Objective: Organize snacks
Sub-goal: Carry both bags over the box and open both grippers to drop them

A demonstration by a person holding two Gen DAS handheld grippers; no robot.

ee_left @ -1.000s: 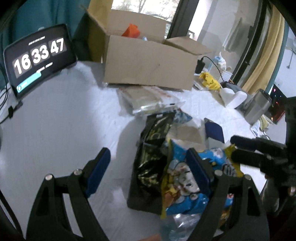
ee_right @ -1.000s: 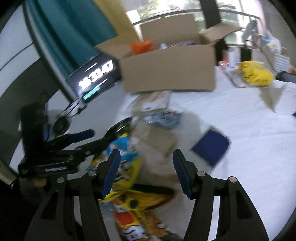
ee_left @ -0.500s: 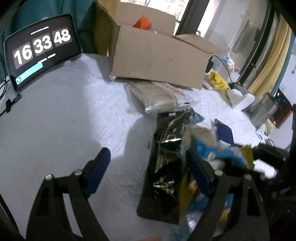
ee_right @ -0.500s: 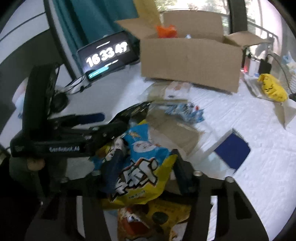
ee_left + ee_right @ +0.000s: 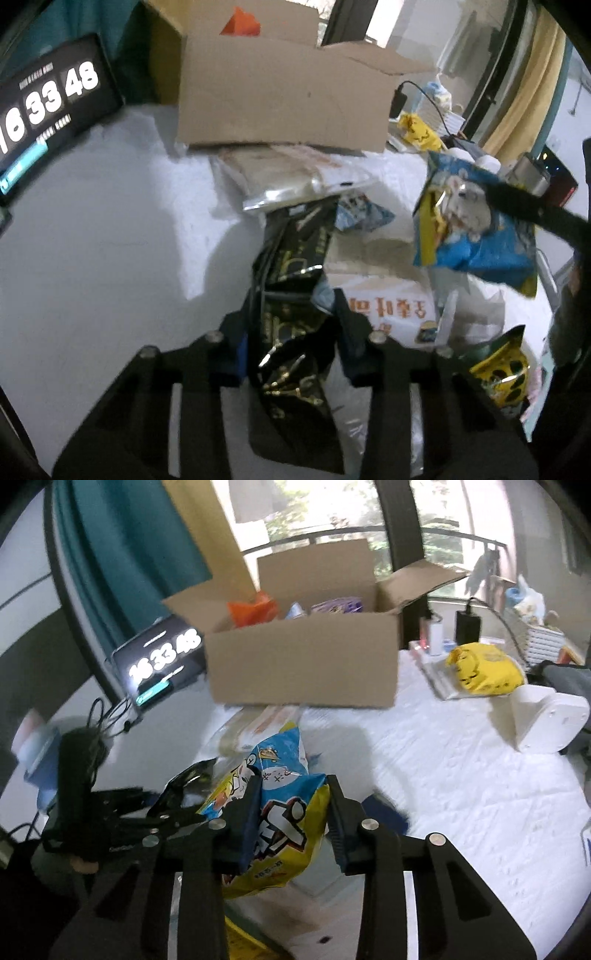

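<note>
A black-and-gold snack bag (image 5: pixel 291 258) lies on the white table, its near end crumpled between my left gripper's (image 5: pixel 293 332) pads as the jaws are closing on it. My right gripper (image 5: pixel 291 805) has its jaws closing on a blue-and-yellow snack bag (image 5: pixel 280 775), which hangs lifted off the table. In the left wrist view that blue-and-yellow bag (image 5: pixel 476 229) hangs at the right under the right gripper's finger (image 5: pixel 517 203). An open cardboard box (image 5: pixel 303 664) with several snacks inside stands at the back; the box (image 5: pixel 280 96) also shows in the left wrist view.
More packets lie in front of the box: a silver one (image 5: pixel 295 177), a white one with red lettering (image 5: pixel 388 306), a yellow-black one (image 5: pixel 498 369). A tablet showing a clock (image 5: pixel 48 99) stands at the left. A white device (image 5: pixel 546 720) and a yellow bag (image 5: pixel 484 668) sit at the right.
My left gripper's jaws have come together around the black bag. The right gripper has taken hold of the blue-and-yellow bag and lifted it off the pile.
</note>
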